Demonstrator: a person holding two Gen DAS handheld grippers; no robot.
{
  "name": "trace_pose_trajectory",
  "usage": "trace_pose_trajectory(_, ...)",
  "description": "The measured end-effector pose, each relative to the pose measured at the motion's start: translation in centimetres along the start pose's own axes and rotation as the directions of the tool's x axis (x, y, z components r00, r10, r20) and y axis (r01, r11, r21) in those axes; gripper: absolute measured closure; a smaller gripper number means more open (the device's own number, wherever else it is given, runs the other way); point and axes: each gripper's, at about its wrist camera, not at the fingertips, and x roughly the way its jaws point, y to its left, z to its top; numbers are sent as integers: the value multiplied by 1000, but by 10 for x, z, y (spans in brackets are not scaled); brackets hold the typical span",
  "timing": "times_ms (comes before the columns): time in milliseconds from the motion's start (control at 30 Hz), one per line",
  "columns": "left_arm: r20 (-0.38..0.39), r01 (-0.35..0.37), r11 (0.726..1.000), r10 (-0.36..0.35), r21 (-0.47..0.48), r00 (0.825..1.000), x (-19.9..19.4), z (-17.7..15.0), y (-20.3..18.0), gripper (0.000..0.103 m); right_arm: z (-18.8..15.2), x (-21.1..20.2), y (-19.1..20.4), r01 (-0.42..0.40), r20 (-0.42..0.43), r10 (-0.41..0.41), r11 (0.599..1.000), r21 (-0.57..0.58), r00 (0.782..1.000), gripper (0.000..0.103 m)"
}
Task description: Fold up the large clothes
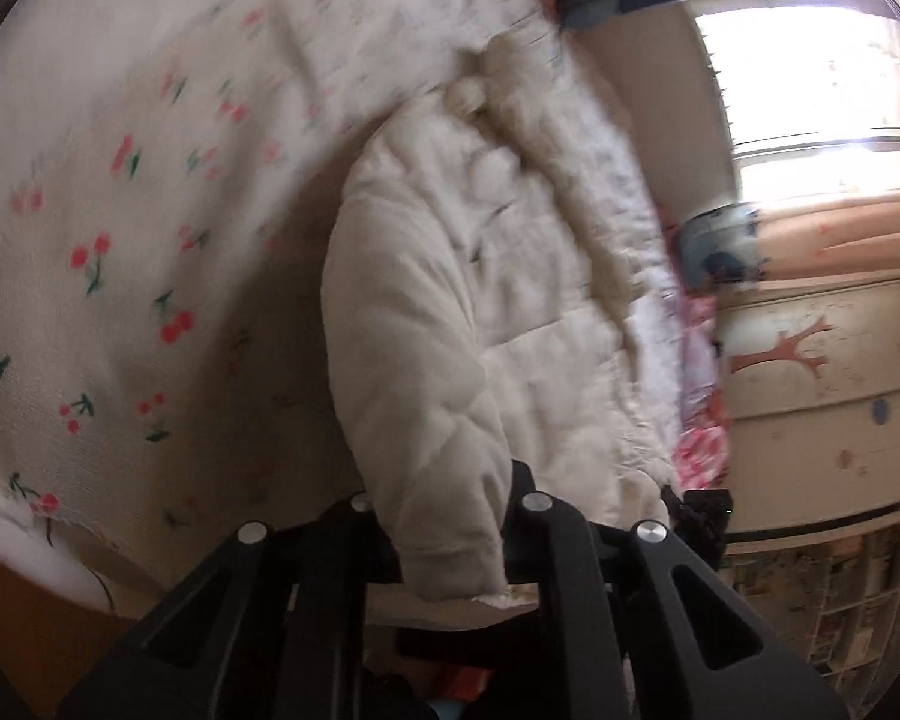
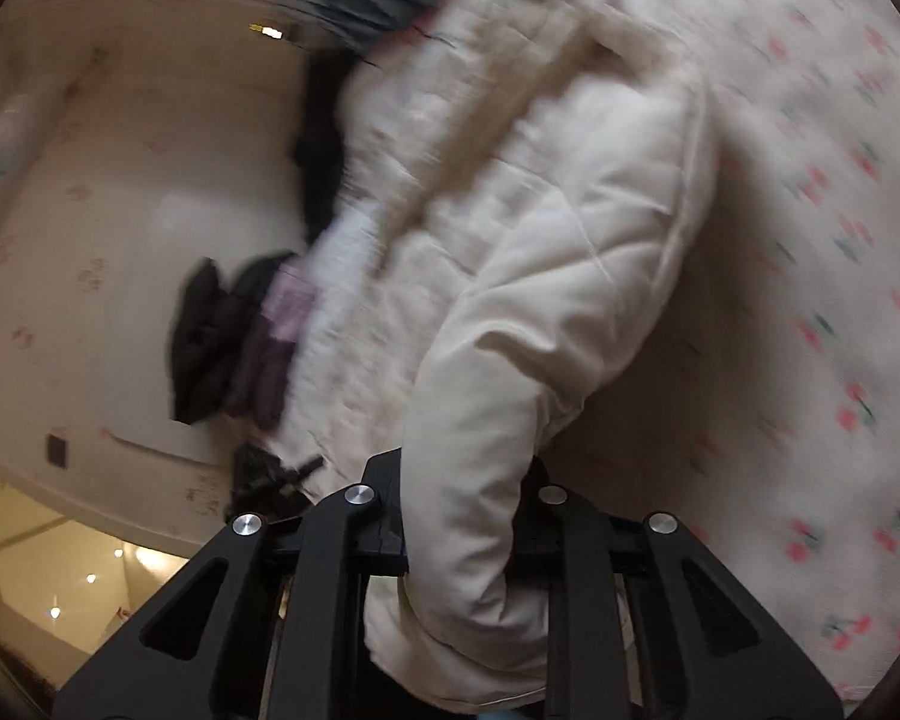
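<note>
- Left wrist view: nearest the lens, the left tongs [image 1: 450, 546] are clamped on a sleeve cuff [image 1: 456, 558] of the cream quilted jacket [image 1: 450, 312].
- The sleeve rises from the tongs to the jacket body, which lies spread on the bed [image 1: 90, 180] with its cherry-print sheet; a fur-trimmed hood [image 1: 606, 180] runs along the far side.
- A painted dresser [image 1: 822, 408] and a window [image 1: 810, 60] stand beyond; the picture is motion-blurred.
- Right wrist view: nearest the lens, the right tongs [image 2: 462, 534] grip the other cuff [image 2: 468, 600], the fabric bunched between the jaws.
- The jacket lies across the sheet, dark clothes [image 2: 228, 336] just beside it near the wall.
- Judgement: the fold looks barely begun. Both sleeves are gripped at the cuffs and lifted, but neither is yet laid across the body.
- Left to do, as I judge it: cross the sleeves over the chest, tuck the hood, then fold the body.
</note>
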Motion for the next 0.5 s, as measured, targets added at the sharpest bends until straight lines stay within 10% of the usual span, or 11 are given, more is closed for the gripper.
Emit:
trace_pose_trajectory(233, 56, 136, 974, -148, 183, 987, -65, -20, -89, 92, 20, -69, 100, -112, 86, 128, 978, -177, 988, 88)
trace_pose_trajectory(500, -36, 175, 924, -173, 339, 984, -139, -111, -107, 90, -49, -153, 112, -66, -15, 64, 966, -252, 998, 85)
